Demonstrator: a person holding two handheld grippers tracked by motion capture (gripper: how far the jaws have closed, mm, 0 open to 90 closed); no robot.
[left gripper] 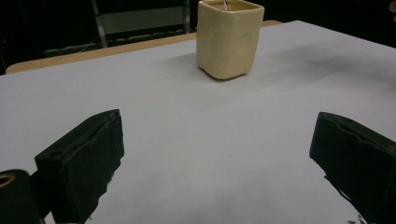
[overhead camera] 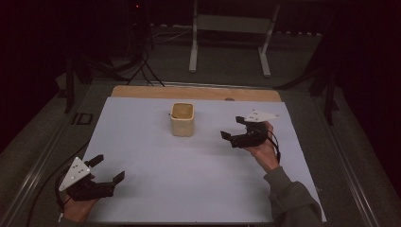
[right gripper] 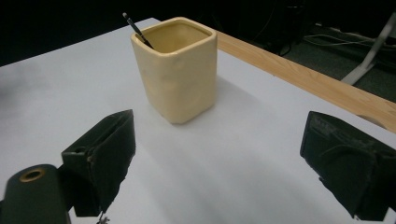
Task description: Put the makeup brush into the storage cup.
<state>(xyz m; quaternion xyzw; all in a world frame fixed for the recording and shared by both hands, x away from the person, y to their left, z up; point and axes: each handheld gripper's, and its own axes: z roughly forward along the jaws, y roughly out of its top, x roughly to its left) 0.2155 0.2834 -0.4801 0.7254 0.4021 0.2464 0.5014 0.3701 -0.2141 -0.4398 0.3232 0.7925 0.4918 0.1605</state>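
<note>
The left tongs [overhead camera: 108, 168] sit low in the lower left of the high view. They are wide open and hold nothing. The cup [overhead camera: 182, 119] is far from them, up and to the right.

The right tongs [overhead camera: 235, 127] are at the middle right of that view. They are wide open too, with nothing in them. They are near the cup and point left at it, so the right hand is the nearer one. A bare strip of white bench [overhead camera: 198, 175] lies between the tongs and the cup.

The cup is pale yellow with square sides. It stands straight up, just above the middle of the view. In the right gripper view a thin dark stick [right gripper: 136, 29], maybe a pencil, leans in its back left corner. I cannot tell what else is inside.

I think the right tongs will go to the cup next.
</note>
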